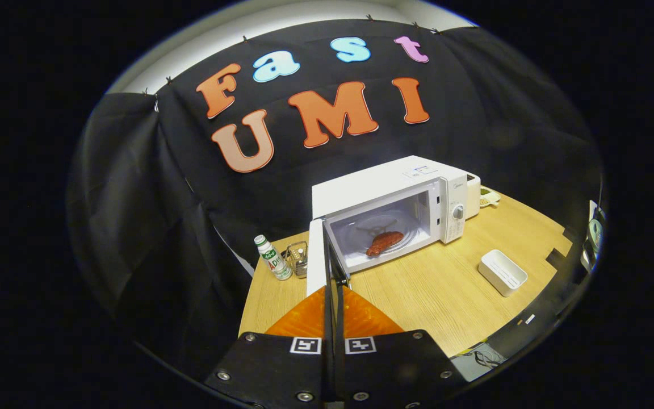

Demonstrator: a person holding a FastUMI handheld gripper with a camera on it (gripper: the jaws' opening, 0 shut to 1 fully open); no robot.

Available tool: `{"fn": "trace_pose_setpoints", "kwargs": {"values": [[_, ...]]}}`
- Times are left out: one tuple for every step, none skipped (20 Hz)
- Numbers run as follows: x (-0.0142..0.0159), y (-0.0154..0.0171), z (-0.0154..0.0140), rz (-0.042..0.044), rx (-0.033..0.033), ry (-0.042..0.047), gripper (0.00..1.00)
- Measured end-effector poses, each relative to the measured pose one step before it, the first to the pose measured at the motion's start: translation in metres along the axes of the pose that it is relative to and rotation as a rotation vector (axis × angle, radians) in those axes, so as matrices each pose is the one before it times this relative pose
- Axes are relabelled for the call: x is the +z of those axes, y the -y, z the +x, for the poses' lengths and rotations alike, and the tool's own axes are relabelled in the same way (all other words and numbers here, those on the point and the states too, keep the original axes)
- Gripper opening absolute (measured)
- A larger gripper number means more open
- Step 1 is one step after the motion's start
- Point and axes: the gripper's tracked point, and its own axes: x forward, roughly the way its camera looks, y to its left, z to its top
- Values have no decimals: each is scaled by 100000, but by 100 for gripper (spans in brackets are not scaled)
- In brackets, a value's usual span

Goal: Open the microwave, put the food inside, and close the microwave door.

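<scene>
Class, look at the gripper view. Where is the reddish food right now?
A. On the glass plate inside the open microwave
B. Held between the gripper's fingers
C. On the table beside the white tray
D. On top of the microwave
A: the food lies on the glass plate inside the microwave, whose door hangs open just ahead of the gripper, whose fingers are closed together and hold nothing.
</scene>
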Motion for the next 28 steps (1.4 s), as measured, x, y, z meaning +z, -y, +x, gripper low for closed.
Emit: {"fn": "trace_pose_setpoints", "kwargs": {"values": [[-589, -1274, -408, -2423, -390, 55, 1], [-686, -1050, -366, -1375, -1837, 197, 1], [-920, -1011, -241, -2113, -1519, -531, 1], [-604, -1211, -219, -3078, -921, 438, 1], [-632, -1083, 105, -3791, -2005, 412, 1], [-801, -860, 30, -2492, -2683, 183, 1], [-1301, -144, 102, -1402, -1737, -1674, 1], [-1397, -422, 36, -688, -2555, -1539, 1], [-751, -438, 455, -3624, -2687, 315, 1], [-739, -138, 479, -4012, -2593, -428, 1], [-1247, -427, 470, -1432, -1114, -1134, 1], [-833, -639, 625, 11, -1713, -1505, 1], [-984, 108, 702, -500, -1891, -1239, 1], [-626, 232, 648, -1364, -2015, -267, 1], [-660, 475, 634, -521, -2116, -467, 1], [-493, 545, 495, 686, -1594, -1002, 1], [-303, 610, 546, 1119, -1763, -576, 1], [154, 376, 232, 2066, -156, 888, 1], [6, 598, 802, -433, -2154, -185, 1], [430, 964, 198, -365, -1815, 906, 1], [84, 533, 292, 659, -822, 426, 1], [82, 740, 300, 759, -843, 309, 1], [152, 674, 418, 731, -181, -117, 1], [136, 890, 583, 645, -856, -45, 1], [140, 1061, 679, 710, -1497, 178, 1], [267, 1139, 413, 779, -1660, 47, 1], [237, 1020, 704, 620, -1519, 243, 1], [133, 932, 811, 327, -1409, 191, 1]]}}
